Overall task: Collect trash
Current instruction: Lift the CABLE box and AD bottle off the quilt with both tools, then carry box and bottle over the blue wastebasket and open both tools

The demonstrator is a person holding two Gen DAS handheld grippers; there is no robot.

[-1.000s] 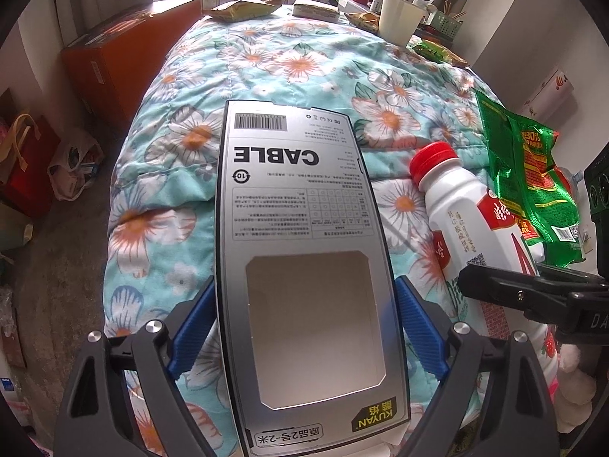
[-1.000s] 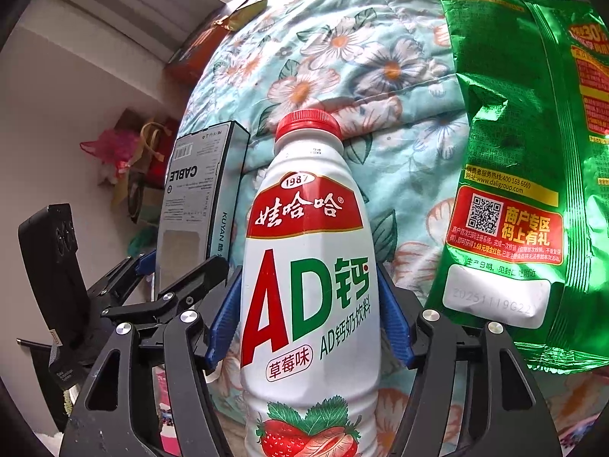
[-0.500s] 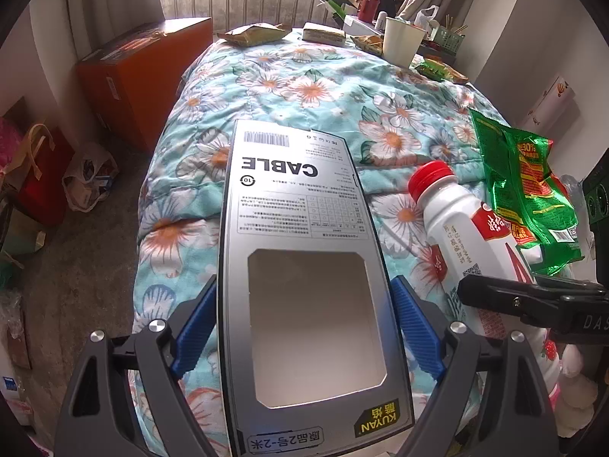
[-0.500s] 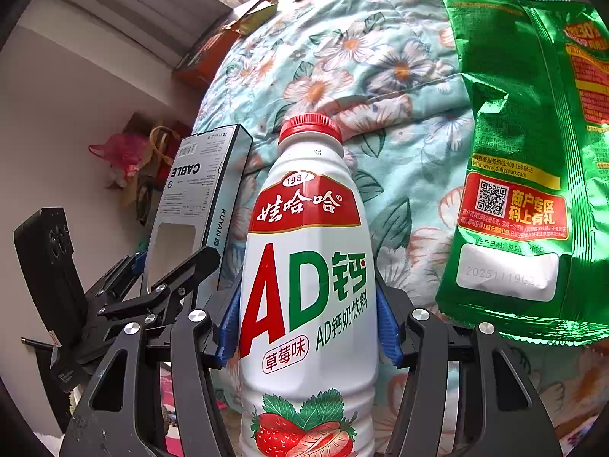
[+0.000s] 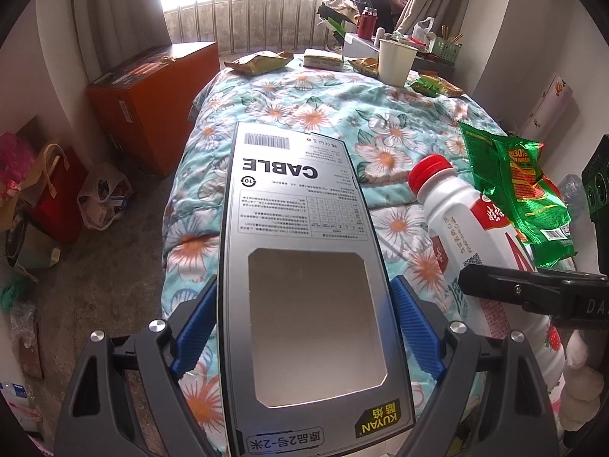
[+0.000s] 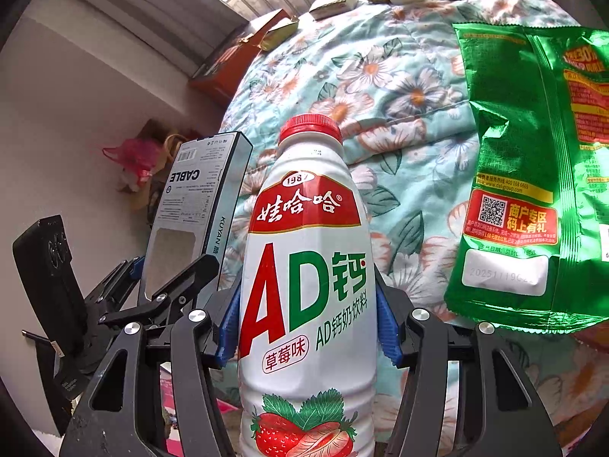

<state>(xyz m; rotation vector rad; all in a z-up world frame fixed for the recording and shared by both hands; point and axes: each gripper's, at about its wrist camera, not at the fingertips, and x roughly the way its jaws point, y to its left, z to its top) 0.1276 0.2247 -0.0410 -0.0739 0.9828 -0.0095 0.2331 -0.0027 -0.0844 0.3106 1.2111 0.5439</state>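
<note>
My left gripper is shut on a grey, flat cable box with a cut-out window, its blue pads pressing both long edges. It holds the box tilted above the flowered quilt. In the right wrist view, my right gripper is shut on a white strawberry milk-drink bottle with a red cap, the pads on its sides. The bottle shows just right of the box in the left wrist view. The cable box appears at the left of the right wrist view. A green snack bag lies flat on the quilt to the right.
At the bed's far end stand a paper cup and several snack wrappers. An orange box stands left of the bed, with bags on the floor beside it. A pale plush toy sits at the lower right.
The left gripper has risen with the cable box, so more of the bed and room shows. The right gripper's pads have closed in on the bottle, which has tilted up slightly.
</note>
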